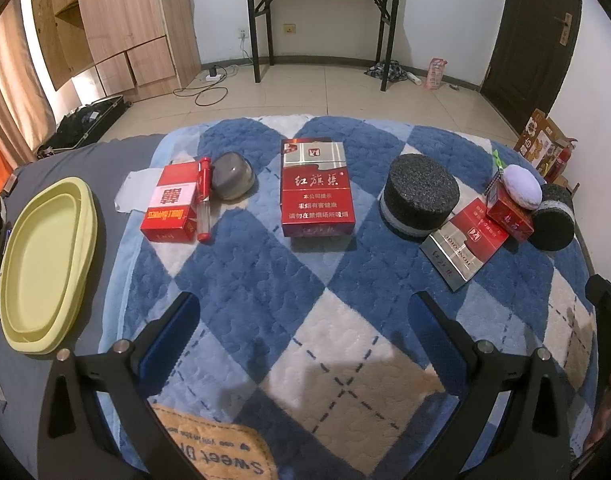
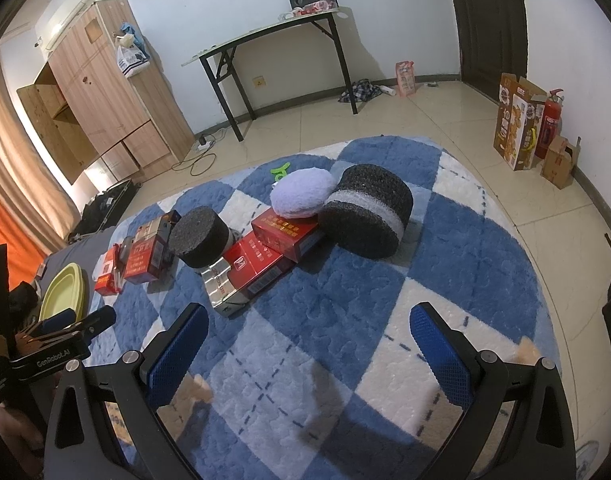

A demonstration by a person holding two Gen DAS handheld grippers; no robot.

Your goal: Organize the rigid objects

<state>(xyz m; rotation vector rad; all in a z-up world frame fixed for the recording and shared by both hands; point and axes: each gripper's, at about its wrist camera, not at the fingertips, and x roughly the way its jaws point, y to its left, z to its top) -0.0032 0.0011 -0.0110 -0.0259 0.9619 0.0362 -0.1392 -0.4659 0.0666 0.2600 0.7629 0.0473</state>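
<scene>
The left claw (image 1: 305, 328) has two black angular arms, each ending in a finger faced with a dark blue, finely textured pad (image 1: 173, 332). A round silver screw head (image 1: 120, 346) sits at each arm's joint, with another further out on the frame. Triangular cut-outs pierce the black frame below the screws. The right claw (image 2: 309, 340) is built alike, its blue pads (image 2: 437, 352) brighter. To its left, the other unit's black body carries white lettering "GenRobot.AI" (image 2: 51, 360).
</scene>
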